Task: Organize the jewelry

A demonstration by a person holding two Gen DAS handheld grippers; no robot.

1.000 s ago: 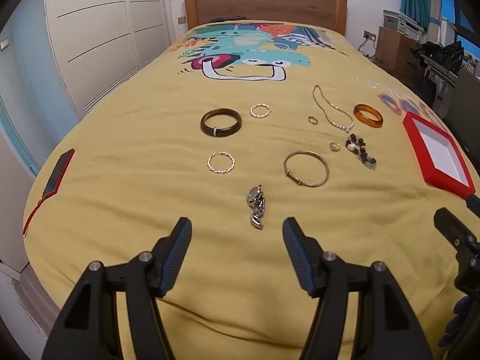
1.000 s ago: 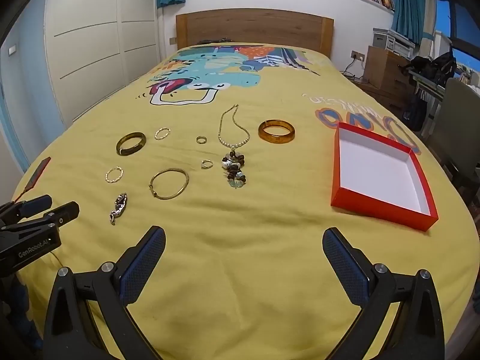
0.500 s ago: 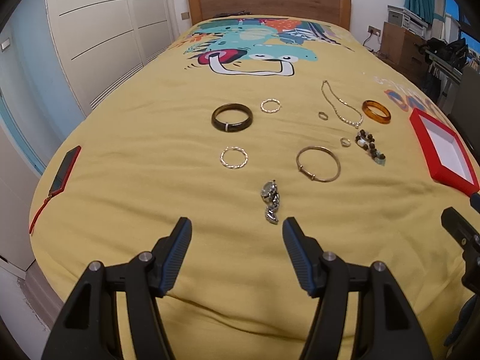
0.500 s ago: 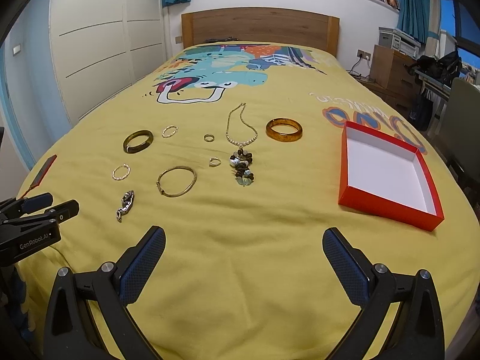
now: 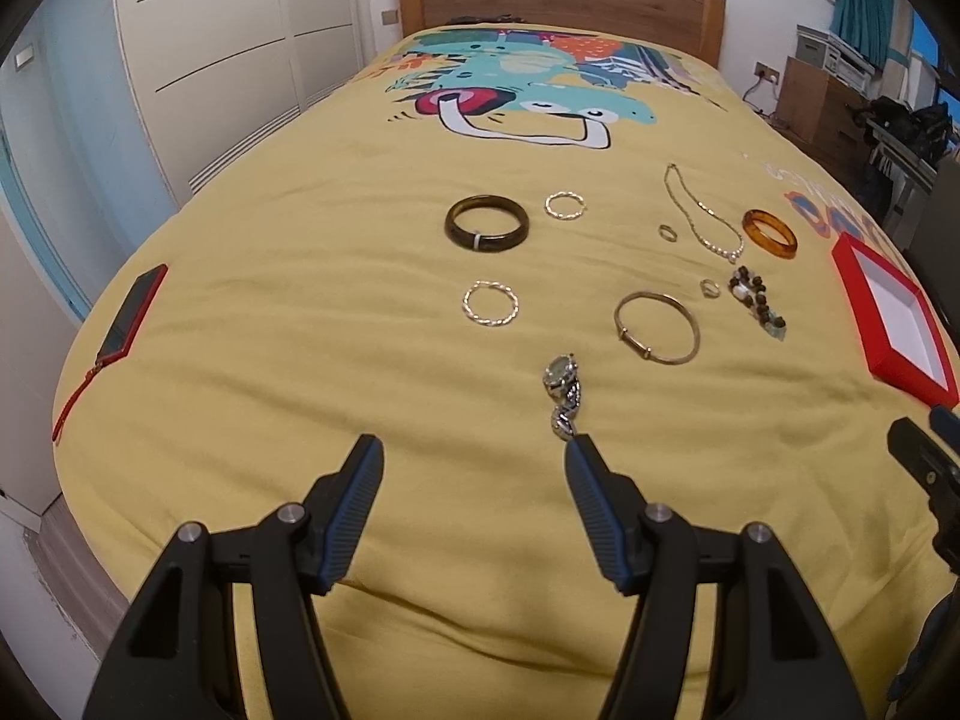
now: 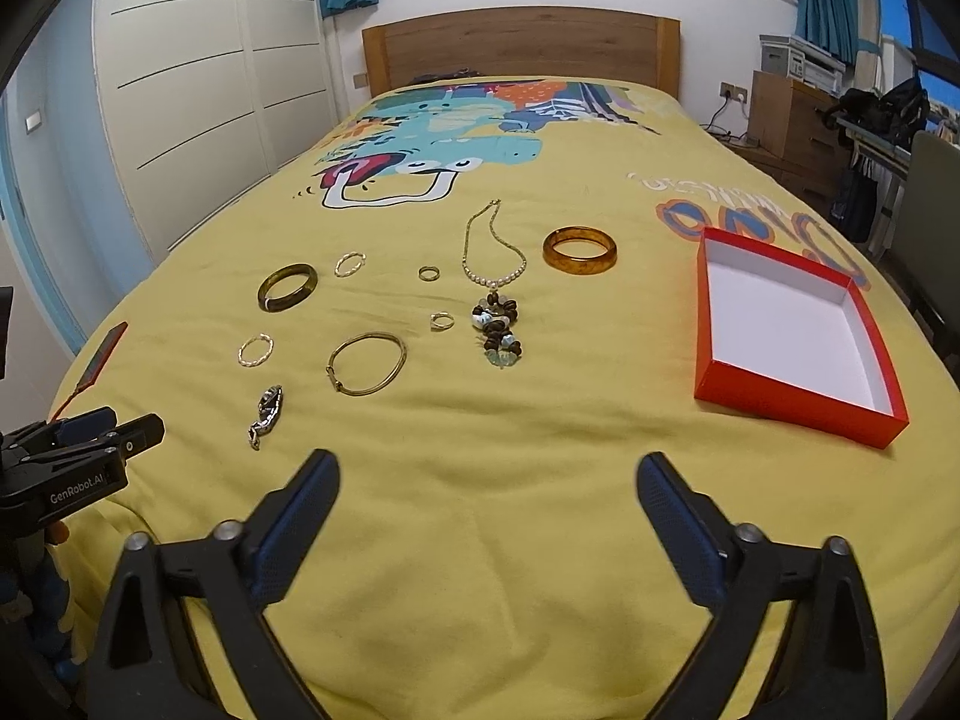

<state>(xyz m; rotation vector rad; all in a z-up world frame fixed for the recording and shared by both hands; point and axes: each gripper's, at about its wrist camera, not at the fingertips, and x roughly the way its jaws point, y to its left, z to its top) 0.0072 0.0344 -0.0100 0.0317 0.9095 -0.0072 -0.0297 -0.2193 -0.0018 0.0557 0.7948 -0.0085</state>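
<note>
Jewelry lies spread on a yellow bedspread (image 6: 540, 540). A silver watch (image 5: 562, 386) lies just beyond my left gripper (image 5: 474, 456), which is open and empty. Farther off are a dark bangle (image 5: 486, 230), a twisted hoop (image 5: 490, 302), a thin gold bangle (image 5: 657, 335), a bead bracelet (image 6: 498, 327), a pearl necklace (image 6: 493, 252), an amber bangle (image 6: 579, 250) and small rings (image 6: 442, 320). An empty red box (image 6: 792, 324) with a white inside sits at the right. My right gripper (image 6: 489, 474) hovers over bare bedspread, its jaws closing with nothing between them.
A red phone (image 5: 133, 312) with a strap lies near the bed's left edge. A wooden headboard (image 6: 522, 45) stands at the far end, white wardrobe doors (image 6: 180, 90) to the left, and a dresser and chair to the right of the bed.
The left gripper's view has shifted slightly, so the watch sits nearer its right fingertip. The right gripper's jaws have narrowed a little.
</note>
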